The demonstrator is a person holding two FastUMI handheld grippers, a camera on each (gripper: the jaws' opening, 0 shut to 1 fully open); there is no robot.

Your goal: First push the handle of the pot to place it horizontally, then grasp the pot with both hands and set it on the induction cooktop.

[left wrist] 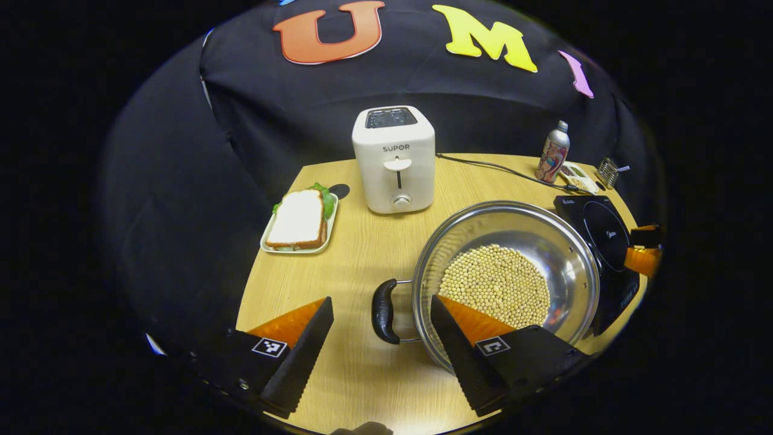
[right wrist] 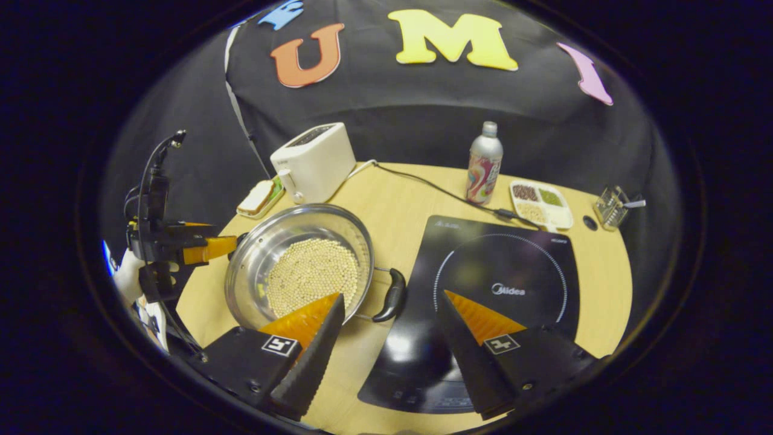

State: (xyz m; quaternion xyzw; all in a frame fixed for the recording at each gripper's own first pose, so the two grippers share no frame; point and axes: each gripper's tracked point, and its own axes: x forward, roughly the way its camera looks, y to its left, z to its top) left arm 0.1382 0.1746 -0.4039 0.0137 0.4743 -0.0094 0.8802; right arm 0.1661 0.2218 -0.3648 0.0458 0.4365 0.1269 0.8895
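Stood on the wooden table (left wrist: 362, 374) just left of one black induction cooktop (right wrist: 495, 290): one steel pot (left wrist: 567, 266), holding a bed of pale beans (left wrist: 495, 284), its two black handles (left wrist: 384, 311) out to either side. Farther back from the pot: one white toaster (left wrist: 394, 158), one tray with a single sandwich (left wrist: 299, 220), one bottle (right wrist: 483, 162), and one divided dish (right wrist: 542, 204) with three sorts of grains. Spread wide and empty, both — the left gripper (left wrist: 381, 314) astride the pot's near handle, the right gripper (right wrist: 392, 302) astride the other.
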